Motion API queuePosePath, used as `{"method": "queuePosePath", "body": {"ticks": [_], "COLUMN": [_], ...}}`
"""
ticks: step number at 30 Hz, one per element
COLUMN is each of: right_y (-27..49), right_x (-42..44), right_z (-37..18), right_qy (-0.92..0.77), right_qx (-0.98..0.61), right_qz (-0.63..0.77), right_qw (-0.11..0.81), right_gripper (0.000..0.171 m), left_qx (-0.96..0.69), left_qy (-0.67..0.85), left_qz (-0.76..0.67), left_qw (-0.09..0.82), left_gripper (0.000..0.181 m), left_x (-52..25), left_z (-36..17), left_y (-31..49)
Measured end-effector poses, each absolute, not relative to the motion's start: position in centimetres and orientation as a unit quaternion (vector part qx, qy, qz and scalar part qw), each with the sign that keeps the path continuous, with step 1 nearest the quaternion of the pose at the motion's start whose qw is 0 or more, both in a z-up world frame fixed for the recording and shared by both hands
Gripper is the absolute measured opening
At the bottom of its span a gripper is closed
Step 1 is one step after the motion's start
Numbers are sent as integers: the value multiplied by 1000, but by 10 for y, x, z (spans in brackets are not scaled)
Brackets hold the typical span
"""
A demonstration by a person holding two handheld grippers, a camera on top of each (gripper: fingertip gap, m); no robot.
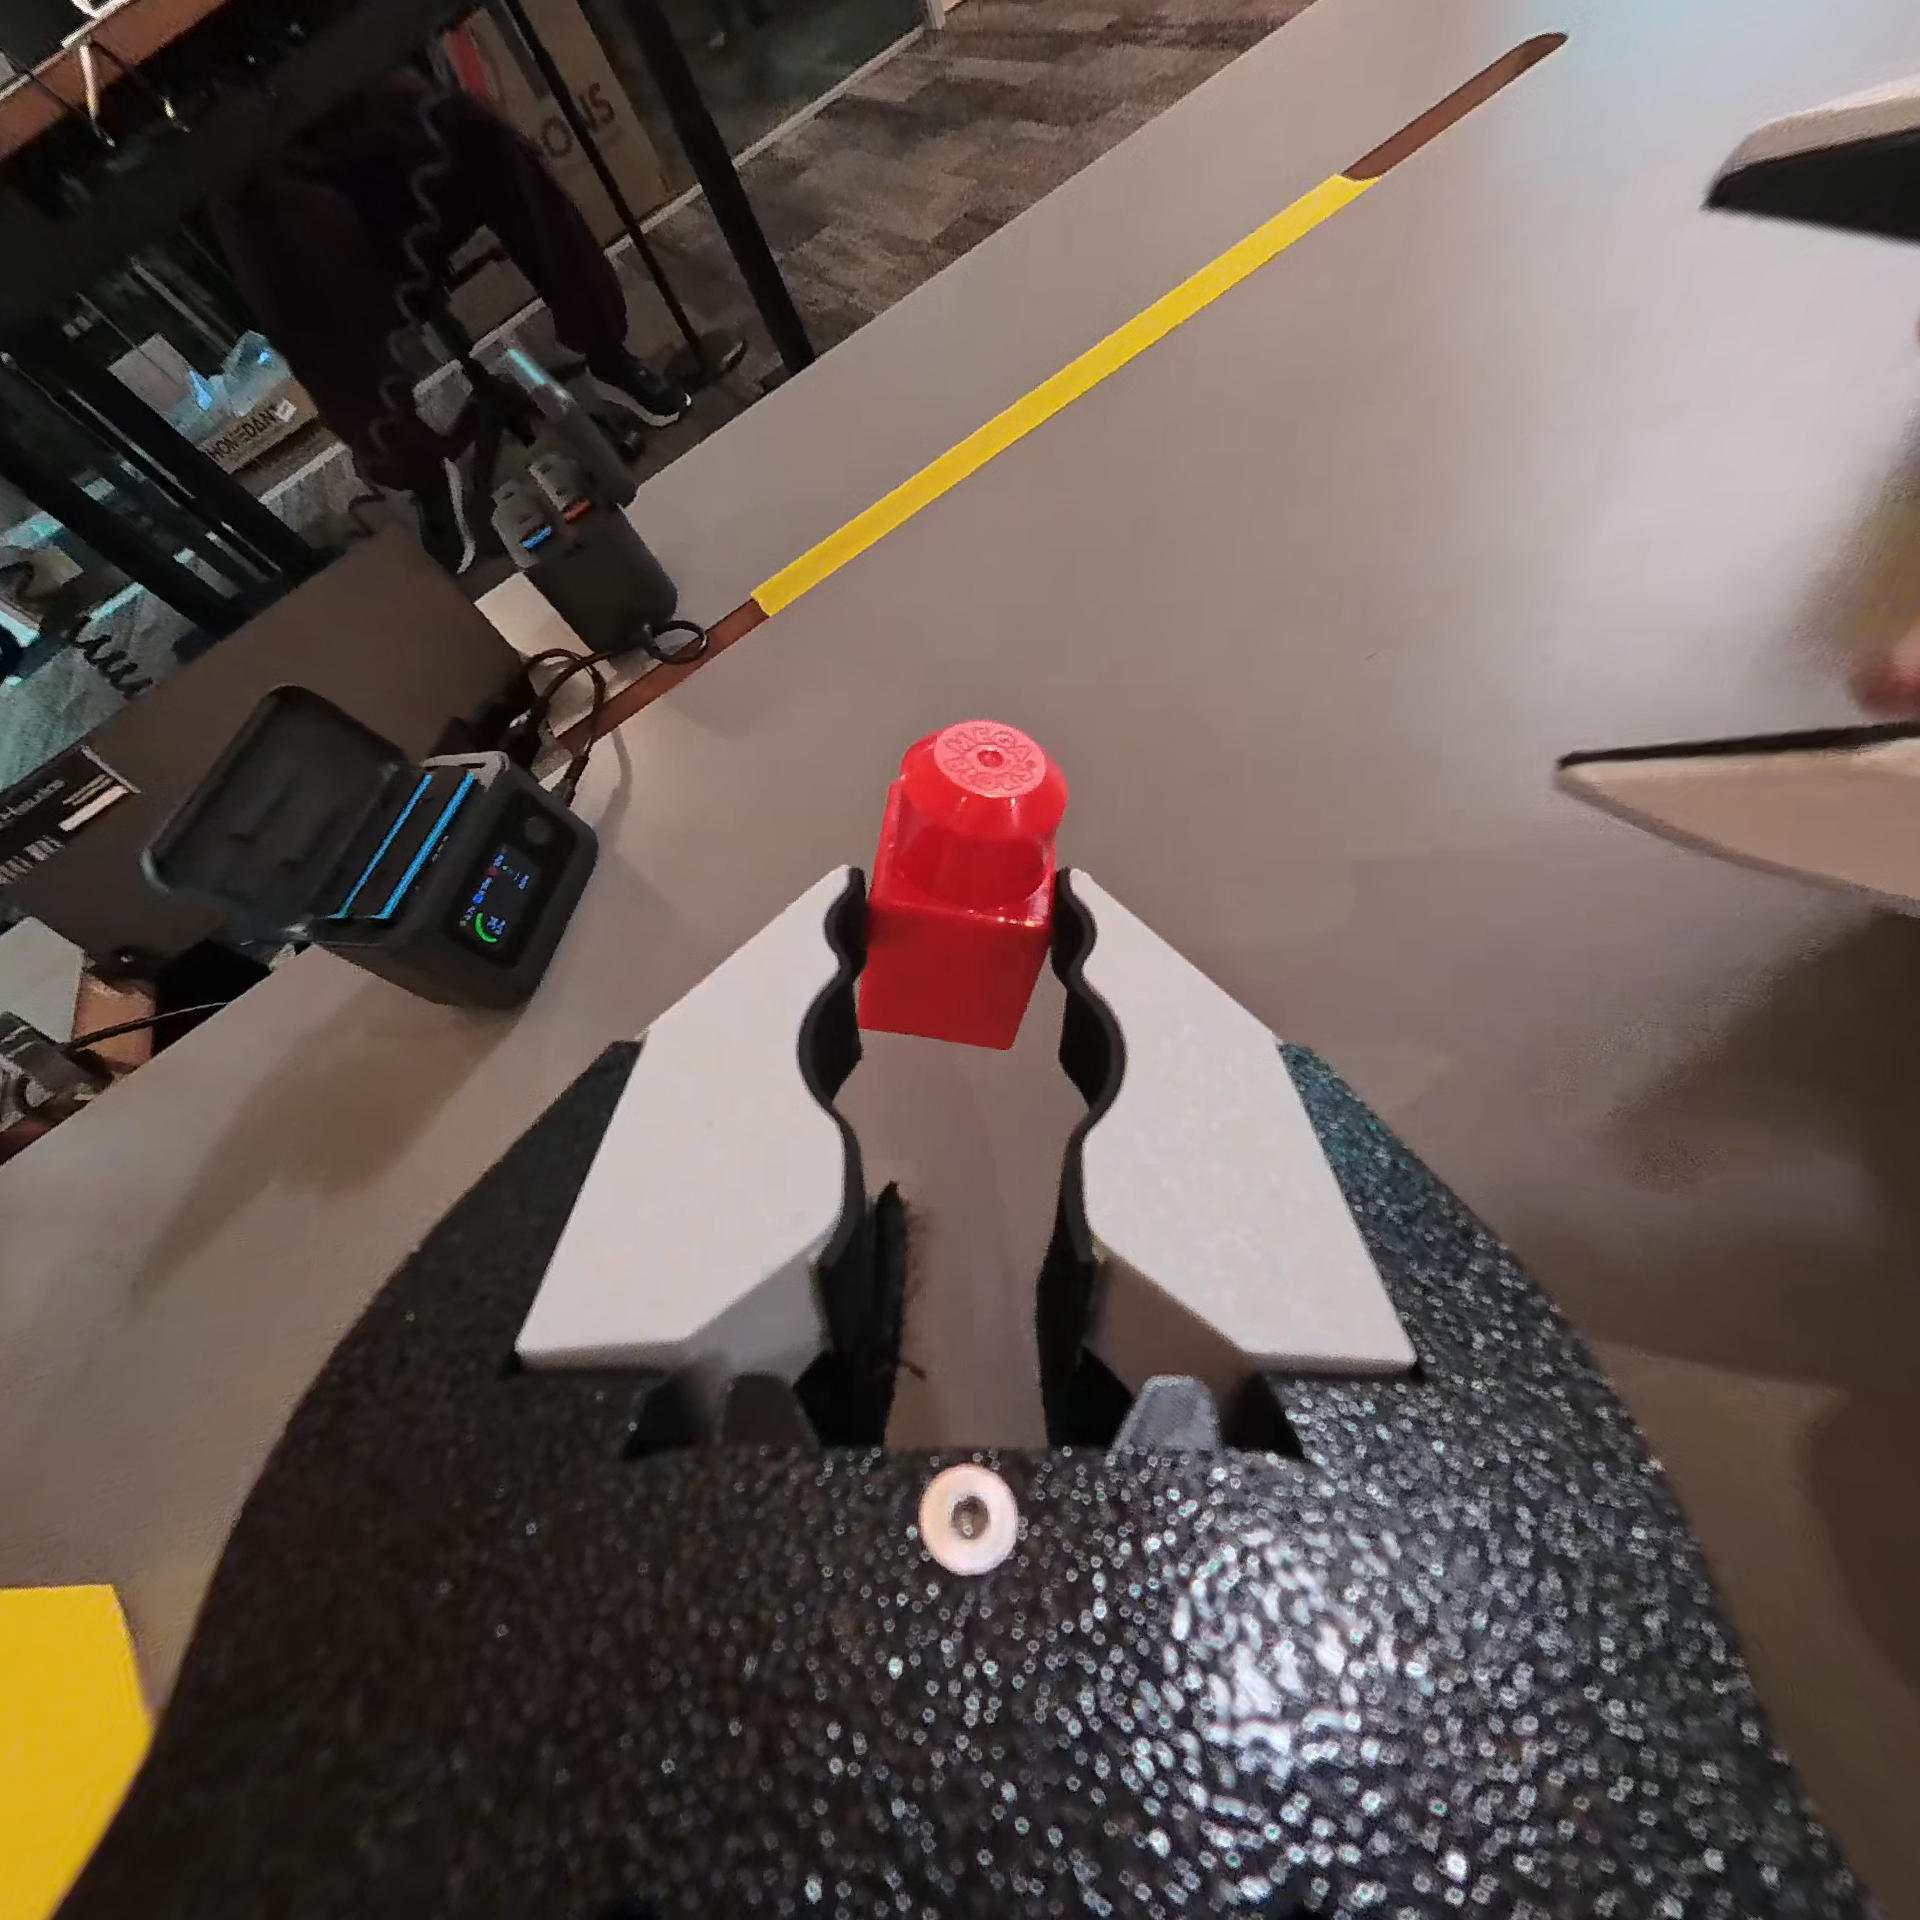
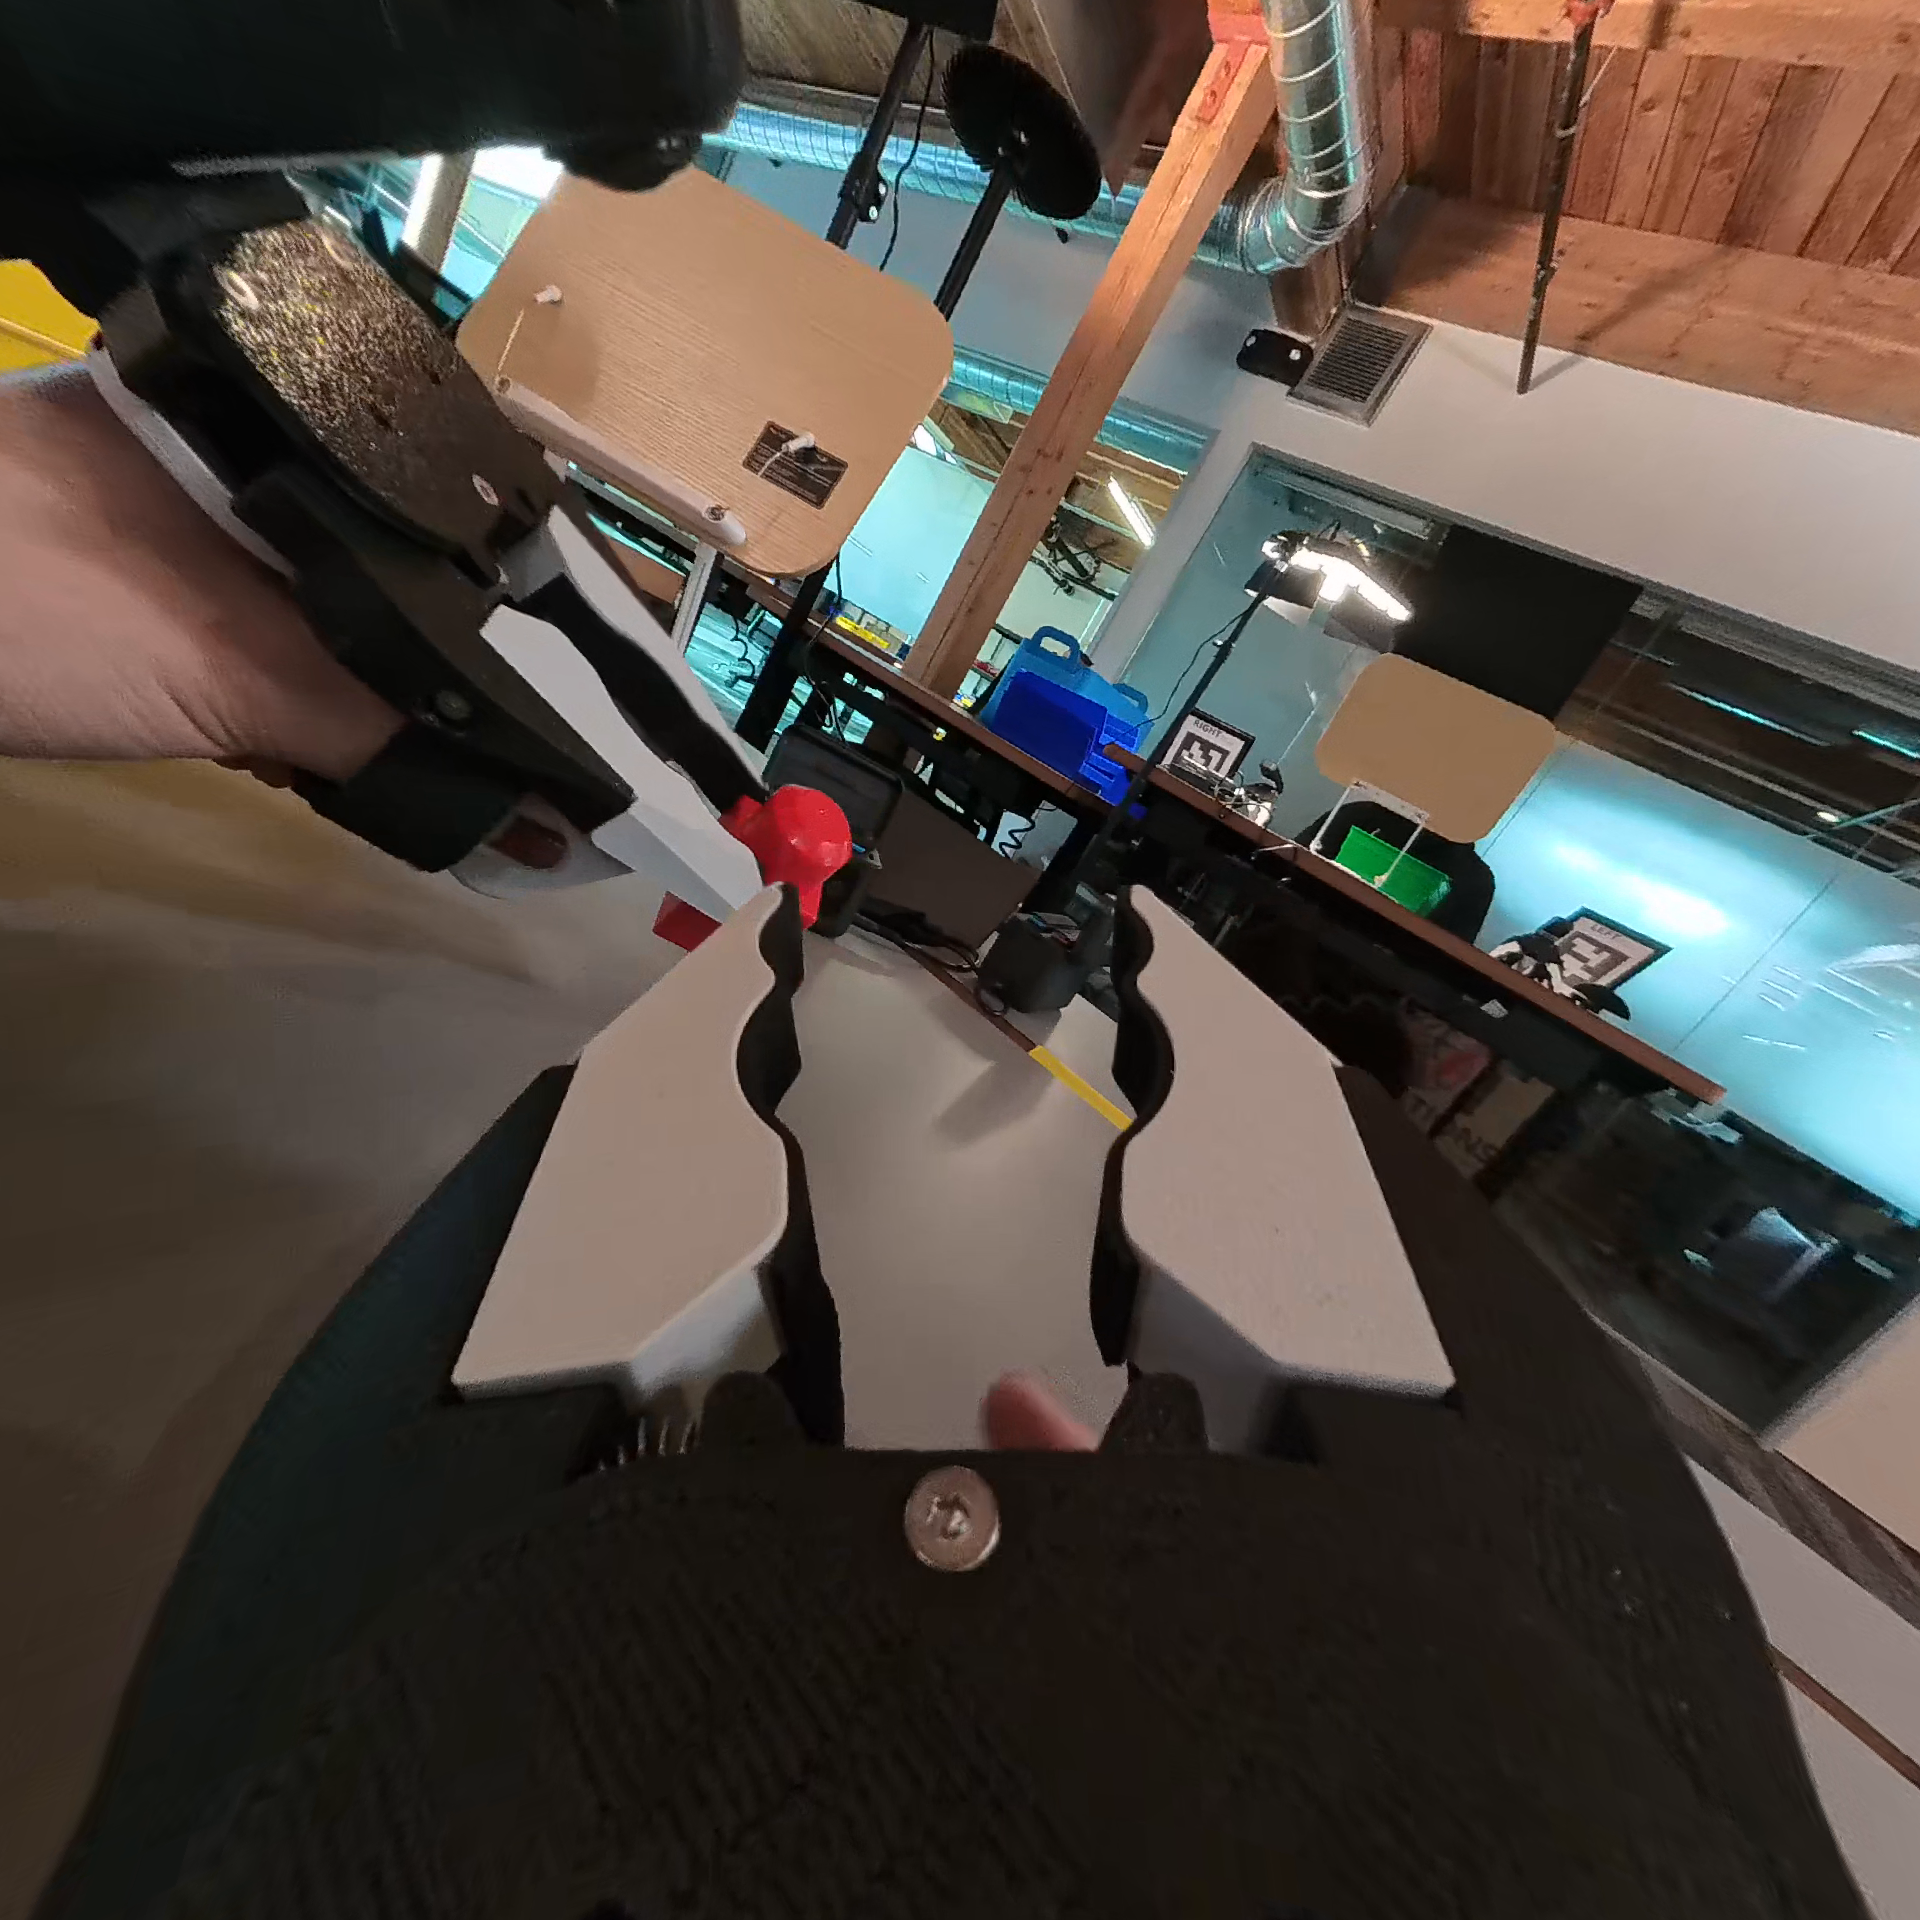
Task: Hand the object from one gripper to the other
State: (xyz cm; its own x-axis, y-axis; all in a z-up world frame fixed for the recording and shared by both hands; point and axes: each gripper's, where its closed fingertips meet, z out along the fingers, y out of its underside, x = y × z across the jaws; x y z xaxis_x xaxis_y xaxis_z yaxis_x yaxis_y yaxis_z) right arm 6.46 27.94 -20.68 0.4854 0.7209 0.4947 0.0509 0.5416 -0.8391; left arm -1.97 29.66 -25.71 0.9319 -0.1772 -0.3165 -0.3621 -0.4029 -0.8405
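Observation:
A red toy block (image 1: 961,904) with one round stud is clamped between the fingertips of my left gripper (image 1: 961,914), held above the grey table (image 1: 1247,582). In the right wrist view the same block (image 2: 795,836) shows at the tip of the left gripper's fingers (image 2: 665,821), just left of my right gripper's left fingertip. My right gripper (image 2: 956,920) is open and empty, its jaws wide apart. Its blurred fingers (image 1: 1766,821) enter the left wrist view from the right, apart from the block.
A black charging case (image 1: 416,883) with a lit screen and a dark stand with cables (image 1: 613,561) sit near the table's far left edge. A yellow tape strip (image 1: 1060,390) runs along that edge. A hand (image 2: 125,623) holds the left gripper.

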Motion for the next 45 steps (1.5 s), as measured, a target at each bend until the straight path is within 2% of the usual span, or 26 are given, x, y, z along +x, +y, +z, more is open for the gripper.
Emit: {"method": "queuePosePath", "body": {"ticks": [2, 5, 7, 12, 19, 22, 23, 24, 26, 28, 30, 33, 35, 37, 40, 43, 45], "right_y": [282, 275, 269, 264, 254, 255, 256, 257, 263, 268, 275, 273, 265, 259, 251, 249, 249], "right_x": [68, 69, 69, 64, 58, 60, 61, 60, 61, 64, 68, 70, 72, 73, 75, 76, 74], "right_z": [-206, -204, -203, -202, -191, -190, -190, -191, -193, -195, -200, -215, -223, -230, -236, -241, -239], "right_qy": [-452, -477, -486, -479, -476, -476, -477, -481, -478, -464, -447, -442, -436, -423, -402, -398, -393], "right_qx": [-434, -438, -430, -438, -395, -383, -383, -391, -422, -464, -510, -570, -593, -609, -621, -625, -621], "right_qz": [213, 216, 231, 267, 161, 132, 133, 139, 181, 259, 342, 461, 525, 569, 613, 622, 625], "right_qw": [750, 731, 725, 712, 769, 780, 780, 772, 749, 709, 650, 517, 427, 356, 278, 253, 263], "right_gripper": [59, 56, 54, 54, 53, 34, 34, 34, 33, 33, 33, 33, 32, 32, 33, 33, 33], "left_qx": [-826, -783, -723, -525, -475, -490, -489, -494, -513, -576, -650, -676, -646, -618, -575, -558, -563], "left_qy": [147, 84, 48, 13, 14, 21, 17, 15, 35, 84, 163, 321, 412, 471, 526, 536, 530], "left_qz": [31, -226, -381, -647, -747, -754, -757, -752, -712, -607, -432, -97, 64, 156, 220, 239, 234], "left_qw": [543, 573, 575, 552, 465, 437, 433, 437, 478, 541, 603, 657, 640, 610, 588, 586, 589], "left_gripper": [34, 33, 33, 33, 33, 33, 33, 33, 57, 80, 95, 99, 96, 90, 66, 42, 39], "left_x": [-11, 21, 31, 35, 60, 71, 71, 71, 69, 69, 65, 54, 59, 68, 81, 82, 81], "left_z": [-255, -241, -225, -177, -179, -185, -186, -187, -188, -197, -213, -227, -237, -248, -255, -252, -251], "left_y": [298, 297, 291, 267, 261, 260, 261, 263, 265, 270, 277, 278, 276, 275, 272, 268, 269]}}
